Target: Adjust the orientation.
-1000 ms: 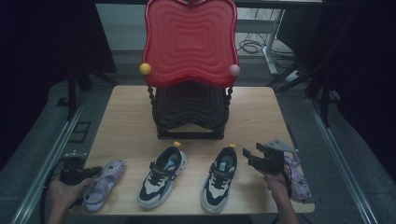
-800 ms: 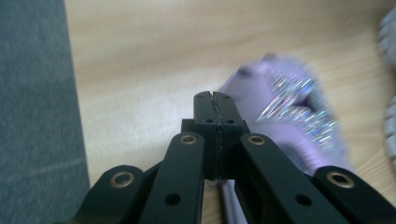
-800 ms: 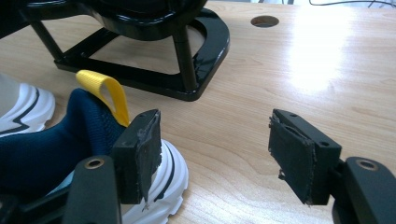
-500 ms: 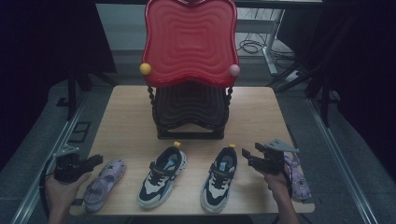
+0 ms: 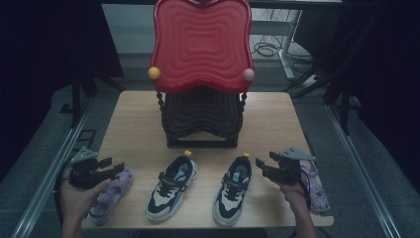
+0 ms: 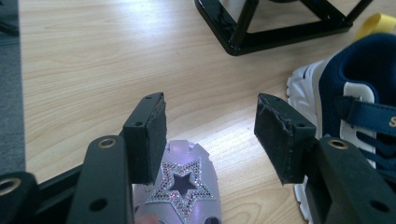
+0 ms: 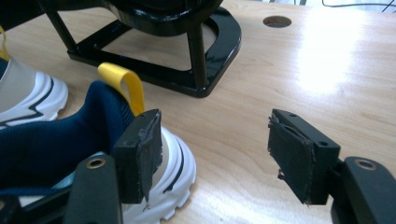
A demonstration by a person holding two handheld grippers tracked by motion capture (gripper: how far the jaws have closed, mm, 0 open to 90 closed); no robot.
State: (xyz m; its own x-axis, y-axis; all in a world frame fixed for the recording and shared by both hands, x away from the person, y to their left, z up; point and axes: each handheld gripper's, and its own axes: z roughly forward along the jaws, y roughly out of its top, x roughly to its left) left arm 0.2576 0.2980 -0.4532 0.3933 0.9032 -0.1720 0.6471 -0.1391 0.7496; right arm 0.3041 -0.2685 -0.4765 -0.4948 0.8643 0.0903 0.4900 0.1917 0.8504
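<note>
Hands reach in from the near edge of the wooden table [image 5: 277, 119], each holding a gripper low and level. Left gripper [image 6: 210, 135], jaws spread wide and empty, hovers over the toe of a lilac sandal [image 6: 183, 186] with a glittering star, lying at the table's front left corner. Right gripper [image 7: 217, 154], also wide open with nothing held, sits just beside the heel of the right navy-and-white sneaker [image 7: 70, 140], with its yellow pull loop
</note>
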